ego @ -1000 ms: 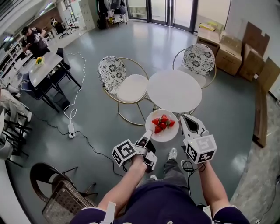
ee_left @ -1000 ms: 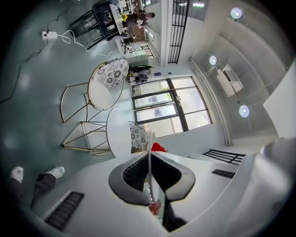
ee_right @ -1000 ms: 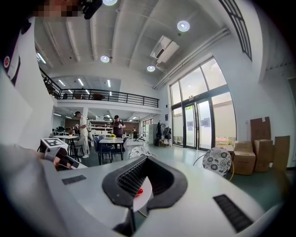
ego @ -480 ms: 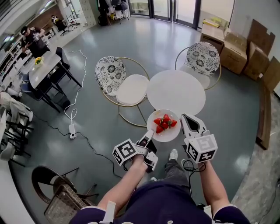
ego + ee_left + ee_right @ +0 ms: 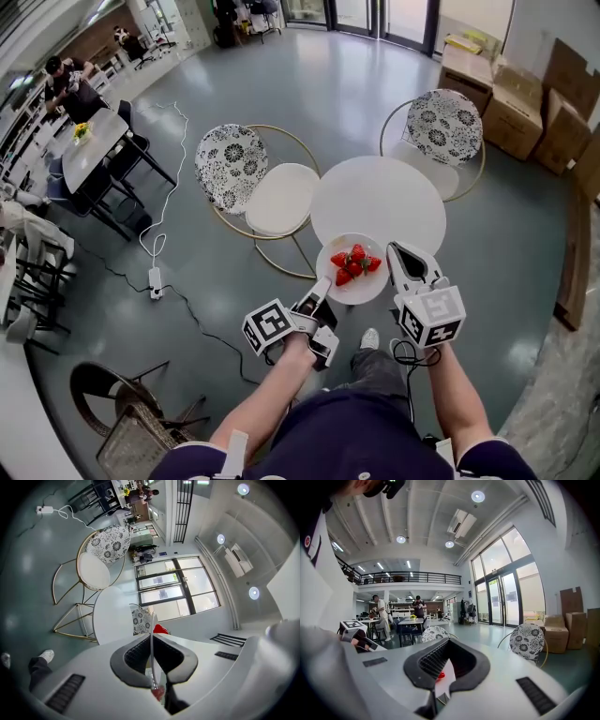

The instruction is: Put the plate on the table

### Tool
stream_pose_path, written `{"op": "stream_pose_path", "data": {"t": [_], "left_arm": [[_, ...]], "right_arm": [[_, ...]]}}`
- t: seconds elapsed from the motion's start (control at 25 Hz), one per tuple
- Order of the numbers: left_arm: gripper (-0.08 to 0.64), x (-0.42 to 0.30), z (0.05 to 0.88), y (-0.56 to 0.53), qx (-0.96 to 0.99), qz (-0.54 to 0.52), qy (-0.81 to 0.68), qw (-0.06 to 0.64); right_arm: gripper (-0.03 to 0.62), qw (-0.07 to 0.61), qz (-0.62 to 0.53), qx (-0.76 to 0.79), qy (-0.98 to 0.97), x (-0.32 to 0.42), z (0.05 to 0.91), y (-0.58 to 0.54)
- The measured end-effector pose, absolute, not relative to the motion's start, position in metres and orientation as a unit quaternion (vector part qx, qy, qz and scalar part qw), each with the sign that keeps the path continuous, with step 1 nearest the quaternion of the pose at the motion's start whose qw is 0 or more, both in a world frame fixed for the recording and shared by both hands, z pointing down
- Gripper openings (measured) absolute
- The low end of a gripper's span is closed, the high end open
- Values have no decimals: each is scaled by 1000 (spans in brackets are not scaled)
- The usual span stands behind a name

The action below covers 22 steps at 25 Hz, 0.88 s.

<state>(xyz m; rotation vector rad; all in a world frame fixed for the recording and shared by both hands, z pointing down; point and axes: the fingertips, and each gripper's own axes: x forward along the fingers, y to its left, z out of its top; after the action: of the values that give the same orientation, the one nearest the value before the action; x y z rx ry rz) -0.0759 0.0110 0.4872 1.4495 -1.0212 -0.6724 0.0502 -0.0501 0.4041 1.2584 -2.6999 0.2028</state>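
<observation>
Plate (image 5: 362, 287) (strawberries (image 5: 352, 263) aboard) between left claw (image 5: 318, 290), right claw (image 5: 400, 257)

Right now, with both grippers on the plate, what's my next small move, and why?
Probably ease the plate forward over the round table: the left gripper and right gripper both clamp its rim, but it only overlaps the table's near edge.

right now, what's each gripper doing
Left gripper: shut on the plate, at its left rim.
Right gripper: shut on the plate, at its right rim.
</observation>
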Motion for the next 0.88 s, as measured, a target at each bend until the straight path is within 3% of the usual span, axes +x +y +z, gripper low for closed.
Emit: {"op": "stream_pose_path", "data": {"t": [0.88], "left_arm": [[15, -55, 489, -97, 578, -309, -499, 567]], "right_arm": [[3, 56, 97, 368, -923, 74, 404, -192]]}}
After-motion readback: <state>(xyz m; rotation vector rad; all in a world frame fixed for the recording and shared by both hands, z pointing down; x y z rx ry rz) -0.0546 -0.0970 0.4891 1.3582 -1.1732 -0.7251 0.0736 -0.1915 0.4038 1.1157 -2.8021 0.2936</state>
